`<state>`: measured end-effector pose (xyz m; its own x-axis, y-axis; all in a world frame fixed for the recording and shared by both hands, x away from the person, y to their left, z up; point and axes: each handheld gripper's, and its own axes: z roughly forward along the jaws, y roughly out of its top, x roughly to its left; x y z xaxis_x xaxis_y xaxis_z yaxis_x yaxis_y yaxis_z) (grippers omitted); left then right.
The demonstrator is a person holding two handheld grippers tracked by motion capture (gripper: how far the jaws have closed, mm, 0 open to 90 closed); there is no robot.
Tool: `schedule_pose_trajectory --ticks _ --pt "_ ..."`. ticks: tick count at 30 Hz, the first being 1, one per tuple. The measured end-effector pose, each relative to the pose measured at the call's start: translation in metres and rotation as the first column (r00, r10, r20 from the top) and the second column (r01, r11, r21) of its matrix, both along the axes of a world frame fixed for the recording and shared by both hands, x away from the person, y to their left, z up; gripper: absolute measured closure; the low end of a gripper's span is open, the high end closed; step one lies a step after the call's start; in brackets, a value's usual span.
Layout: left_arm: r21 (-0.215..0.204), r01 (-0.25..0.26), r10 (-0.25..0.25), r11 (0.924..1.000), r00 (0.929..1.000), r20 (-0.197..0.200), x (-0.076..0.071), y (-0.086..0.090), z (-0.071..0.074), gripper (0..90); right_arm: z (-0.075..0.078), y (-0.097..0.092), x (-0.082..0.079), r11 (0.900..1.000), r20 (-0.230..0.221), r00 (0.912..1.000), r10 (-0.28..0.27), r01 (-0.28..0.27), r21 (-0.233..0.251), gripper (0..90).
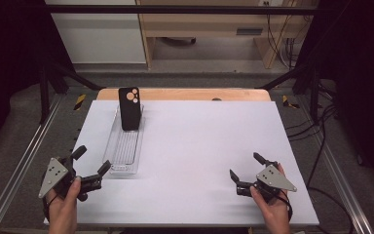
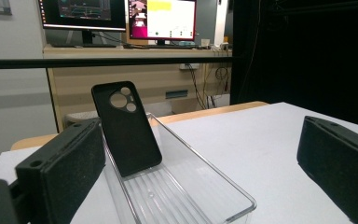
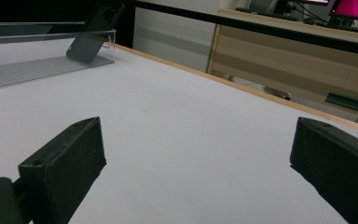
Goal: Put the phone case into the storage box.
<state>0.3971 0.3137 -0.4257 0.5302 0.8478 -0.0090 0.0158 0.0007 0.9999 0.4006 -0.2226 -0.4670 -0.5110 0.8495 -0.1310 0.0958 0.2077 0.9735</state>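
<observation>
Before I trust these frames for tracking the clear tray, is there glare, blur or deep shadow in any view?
High view: even light, soft shadows, dark corners; the tray is faint against the table. Left gripper view: the case is sharp, the near jaws are soft and the monitors glow bright. Right gripper view: the tray shows reflections and its jaws blur.

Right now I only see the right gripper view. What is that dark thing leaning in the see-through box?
Observer: A black phone case, standing tilted against the far end of the clear tray.
Operator: Is my other claw close to it?
Observer: The left gripper sits at the tray's near end, jaws open, not touching the case.
Operator: And mine?
Observer: The right gripper is open too, across the white table from the tray.
</observation>
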Motion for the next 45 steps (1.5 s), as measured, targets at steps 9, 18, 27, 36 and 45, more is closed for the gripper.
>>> schedule_pose_trajectory --ticks 9,18,27,36,45 --pt "0.012 0.032 -0.032 0.9994 0.9992 -0.023 0.0 -0.009 -0.006 0.6 0.0 -0.001 0.0 1.0 0.001 1.0 -0.001 0.001 0.005 3.6" --pt "0.024 0.06 -0.059 0.9979 0.9973 -0.044 0.0 -0.018 -0.016 0.6 0.001 -0.002 0.0 0.9998 0.002 1.0 -0.002 0.002 0.018 3.7" --pt "0.033 0.081 -0.079 0.9962 0.9961 -0.04 0.0 -0.027 -0.021 0.6 0.001 -0.003 0.0 0.9997 0.005 1.0 0.003 -0.003 0.023 4.2" --pt "0.02 0.045 -0.044 0.9988 0.9986 -0.03 -0.002 -0.016 -0.026 0.6 0.002 -0.009 -0.004 0.9993 0.045 0.999 0.001 -0.003 0.037 4.7" --pt "0.023 0.018 -0.018 0.9996 0.9998 0.0 0.001 -0.001 -0.029 0.6 0.0 -0.014 -0.006 0.9989 0.039 0.9992 -0.002 0.0 0.047 4.4"
